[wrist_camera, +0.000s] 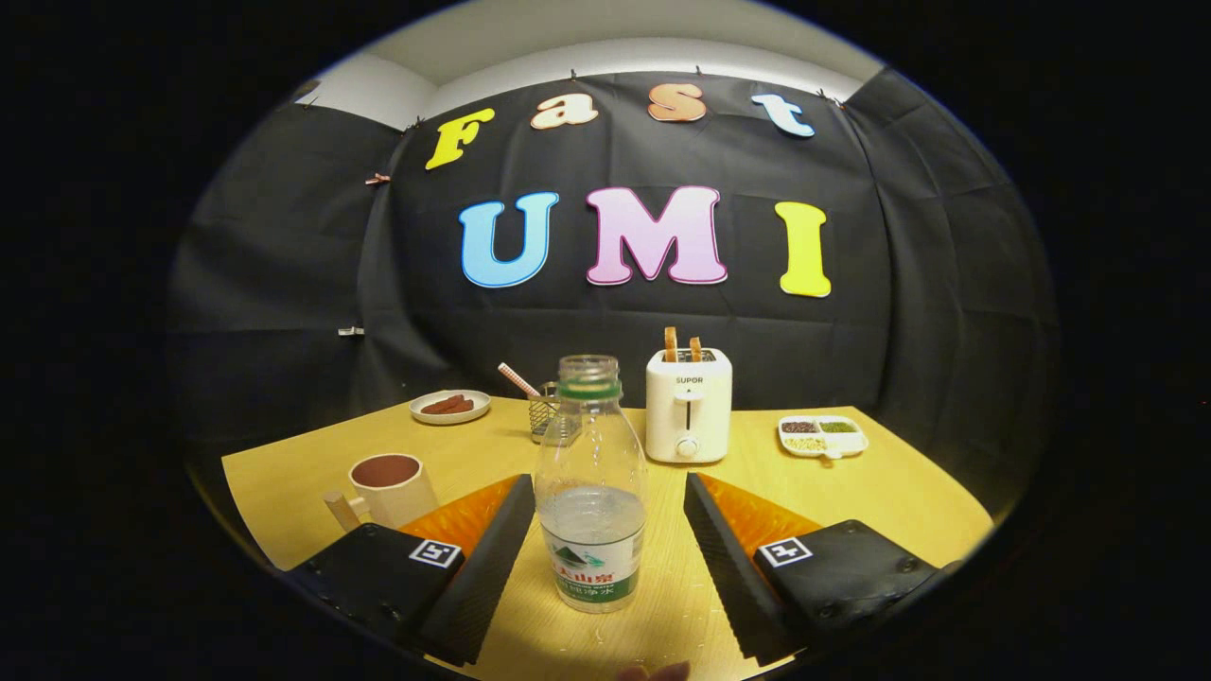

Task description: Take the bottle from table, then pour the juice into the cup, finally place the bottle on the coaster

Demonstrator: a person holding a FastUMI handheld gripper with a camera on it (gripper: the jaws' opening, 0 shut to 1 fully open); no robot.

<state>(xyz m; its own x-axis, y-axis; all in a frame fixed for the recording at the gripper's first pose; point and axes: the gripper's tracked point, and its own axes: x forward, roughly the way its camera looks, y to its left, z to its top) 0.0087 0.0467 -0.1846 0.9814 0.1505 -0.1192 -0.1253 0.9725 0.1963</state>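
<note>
A clear plastic bottle (591, 482) with no cap, a green neck ring and a green label stands upright on the yellow table (880, 492); liquid fills its lower part. It stands between my two black fingers (482, 558), with a gap on each side. My gripper (605, 558) is open and touches nothing. A cream mug (388, 487) with a dark inside stands left of the left finger, handle toward me.
Beyond the bottle are a white toaster (688, 405) with two slices up, a wire basket (547, 411) with a striped straw, a small plate (450, 407) of brown food to the left and a divided white tray (822, 436) to the right.
</note>
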